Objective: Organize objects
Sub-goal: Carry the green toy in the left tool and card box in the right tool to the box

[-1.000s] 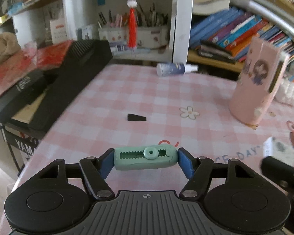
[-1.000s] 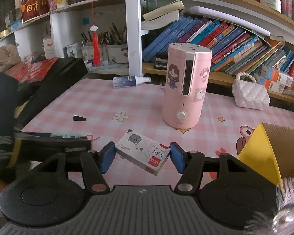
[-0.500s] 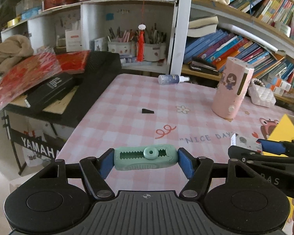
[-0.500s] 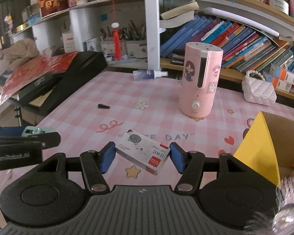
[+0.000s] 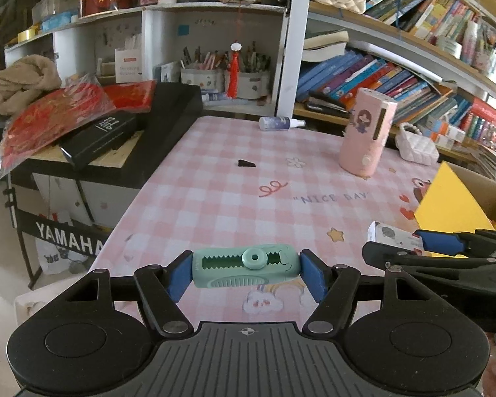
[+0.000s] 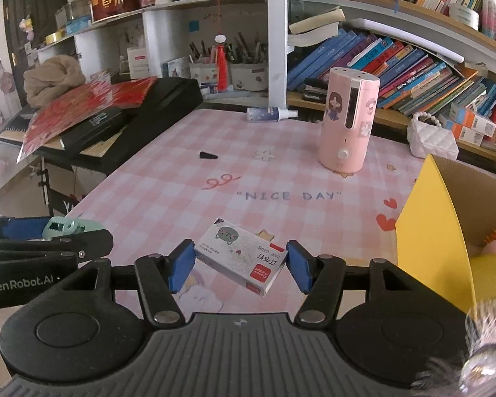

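Pink checked table [image 6: 168, 198], left tongs [image 5: 244, 269] clamping green eraser [image 5: 244, 269], right tongs [image 6: 240, 266] clamping staple box [image 6: 240, 259]

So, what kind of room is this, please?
Probably a home study or a child's room: crowded bookshelves, pen pots, a Yamaha keyboard beside the pink checked table.

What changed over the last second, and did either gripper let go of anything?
Both grippers pulled back and up from the table, so more of the room shows. Neither let go: the left gripper stays shut on the green cutter, the right gripper on the staple box. The humidifier and spray bottle have not moved.
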Available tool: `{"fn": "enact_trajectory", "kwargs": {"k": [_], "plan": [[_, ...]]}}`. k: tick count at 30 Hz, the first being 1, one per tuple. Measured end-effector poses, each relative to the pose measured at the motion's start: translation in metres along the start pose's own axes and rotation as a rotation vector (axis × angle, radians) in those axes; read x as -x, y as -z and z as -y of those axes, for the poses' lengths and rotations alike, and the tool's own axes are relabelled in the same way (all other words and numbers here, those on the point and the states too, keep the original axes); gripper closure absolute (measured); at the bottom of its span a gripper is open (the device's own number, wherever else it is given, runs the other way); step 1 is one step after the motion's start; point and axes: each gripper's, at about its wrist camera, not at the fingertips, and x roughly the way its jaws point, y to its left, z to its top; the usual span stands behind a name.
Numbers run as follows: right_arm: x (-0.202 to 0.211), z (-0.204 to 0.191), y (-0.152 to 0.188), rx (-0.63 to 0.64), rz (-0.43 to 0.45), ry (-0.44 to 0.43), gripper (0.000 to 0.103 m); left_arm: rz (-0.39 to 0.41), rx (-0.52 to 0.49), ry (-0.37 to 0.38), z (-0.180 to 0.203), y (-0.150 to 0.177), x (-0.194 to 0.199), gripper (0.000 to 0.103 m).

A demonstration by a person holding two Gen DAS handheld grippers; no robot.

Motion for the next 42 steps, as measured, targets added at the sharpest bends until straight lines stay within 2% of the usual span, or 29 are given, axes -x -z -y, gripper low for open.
{"fn": "enact_trajectory", "kwargs": {"k": [10,19,26,42], "plan": [[0.047,-0.021,0.037,-0.011,0.011,0.025,0.045,0.001,-0.009,0.016,-0.006,0.039,0.044,0.034],[0.096,-0.027,0.08,-0.09,-0.003,0.064,0.045,-0.001,-0.064,0.063,-0.002,0.07,0.087,0.034],[0.131,-0.018,0.107,-0.183,-0.003,0.131,0.045,0.011,-0.135,0.142,0.018,0.082,0.105,0.034],[0.197,0.034,0.155,-0.34,0.004,0.359,0.045,-0.012,-0.285,0.371,0.096,0.095,0.107,0.034]]}}
